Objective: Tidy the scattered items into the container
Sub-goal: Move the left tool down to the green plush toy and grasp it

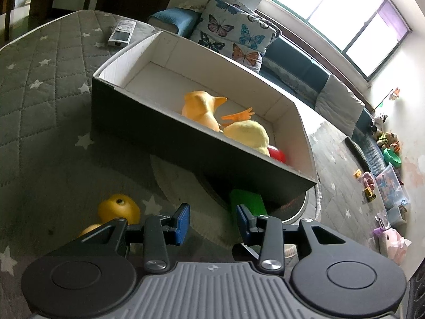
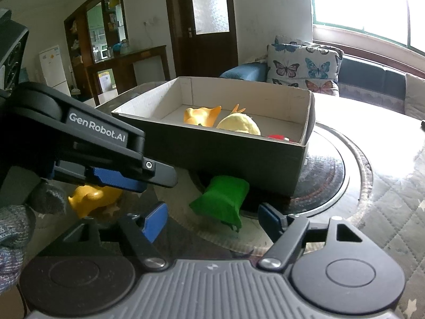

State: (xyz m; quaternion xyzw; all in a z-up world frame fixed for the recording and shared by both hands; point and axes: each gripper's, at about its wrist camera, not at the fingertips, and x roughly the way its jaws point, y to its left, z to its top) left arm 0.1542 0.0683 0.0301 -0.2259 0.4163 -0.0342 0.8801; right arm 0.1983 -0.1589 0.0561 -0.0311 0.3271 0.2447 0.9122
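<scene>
1. The green toy [image 2: 221,199] lies on the round mat just in front of the box [image 2: 239,156], near its dark front wall.
2. The right gripper [image 2: 212,219] is released, its jaws standing either side of the toy's near end without pressing; it should ease forward until the pads straddle the body, then close.
3. The left gripper [image 1: 212,219] is also unclenched and empty, between the green toy and the yellow toy [image 1: 118,210] to that toy's left.
4. The lift must clear the box rim, since toys already fill the box's right part.
</scene>
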